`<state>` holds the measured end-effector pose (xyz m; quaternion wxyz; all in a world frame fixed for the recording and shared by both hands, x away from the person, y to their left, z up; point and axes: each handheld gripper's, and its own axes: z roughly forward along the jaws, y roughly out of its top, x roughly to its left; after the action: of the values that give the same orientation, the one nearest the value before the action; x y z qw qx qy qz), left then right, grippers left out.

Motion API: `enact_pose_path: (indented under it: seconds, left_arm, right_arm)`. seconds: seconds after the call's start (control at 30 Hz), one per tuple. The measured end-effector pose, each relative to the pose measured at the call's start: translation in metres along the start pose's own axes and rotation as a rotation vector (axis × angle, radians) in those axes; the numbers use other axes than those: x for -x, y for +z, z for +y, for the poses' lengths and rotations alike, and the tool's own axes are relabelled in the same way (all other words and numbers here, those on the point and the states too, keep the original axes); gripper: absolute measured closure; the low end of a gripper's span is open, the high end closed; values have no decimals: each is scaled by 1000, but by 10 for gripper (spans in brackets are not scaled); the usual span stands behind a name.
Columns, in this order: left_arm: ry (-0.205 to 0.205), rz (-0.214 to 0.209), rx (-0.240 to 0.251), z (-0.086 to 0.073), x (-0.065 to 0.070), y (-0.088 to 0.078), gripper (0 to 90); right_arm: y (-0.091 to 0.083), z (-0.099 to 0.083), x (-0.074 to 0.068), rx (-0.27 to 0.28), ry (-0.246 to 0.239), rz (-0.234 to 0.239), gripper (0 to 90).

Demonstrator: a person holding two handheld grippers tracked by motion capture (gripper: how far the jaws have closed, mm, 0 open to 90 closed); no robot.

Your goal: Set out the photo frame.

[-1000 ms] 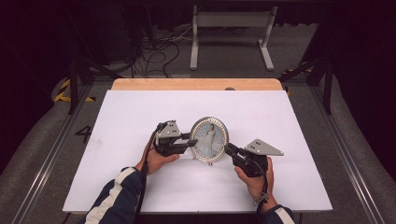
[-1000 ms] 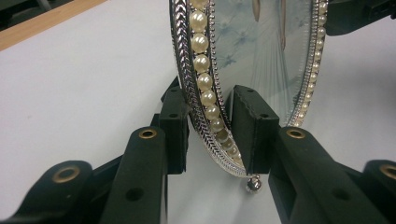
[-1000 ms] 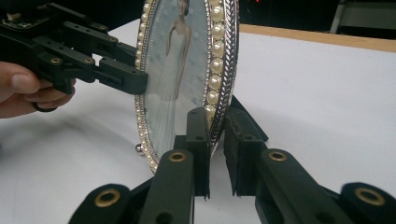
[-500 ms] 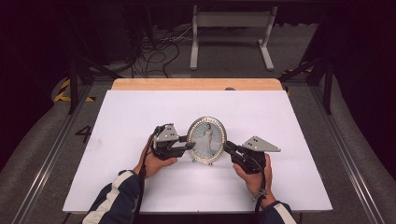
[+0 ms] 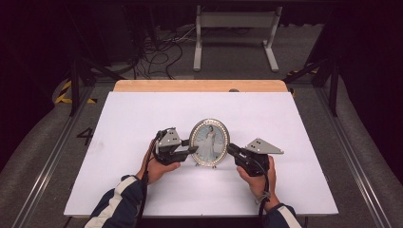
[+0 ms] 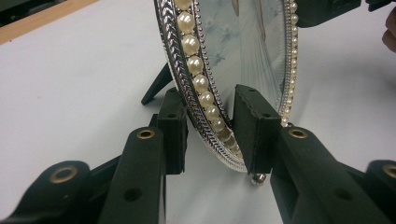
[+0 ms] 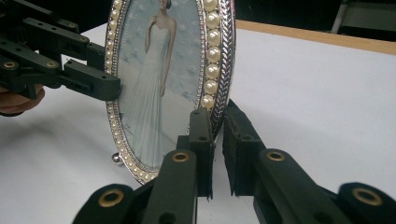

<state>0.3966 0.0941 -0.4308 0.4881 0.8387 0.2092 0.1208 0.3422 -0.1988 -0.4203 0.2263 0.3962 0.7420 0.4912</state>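
Jaws of both grippers clamped on oval frame (image 5: 209,142), upright, long axis vertical, picture seemingly facing the person.

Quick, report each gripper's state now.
Left gripper: closed on the left rim of the oval picture frame.
Right gripper: closed on the frame's right rim.

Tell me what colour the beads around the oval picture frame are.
Cream-white pearl beads on a silver frame rim, best seen in the left gripper view.
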Motion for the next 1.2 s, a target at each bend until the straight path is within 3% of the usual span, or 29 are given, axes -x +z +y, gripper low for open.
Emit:
enact_pose_path:
  seconds: [1.2]
  left_arm:
    - [0, 55, -3, -4, 12, -4, 649]
  right_arm:
    - [7, 2, 1, -9, -29, 4, 820]
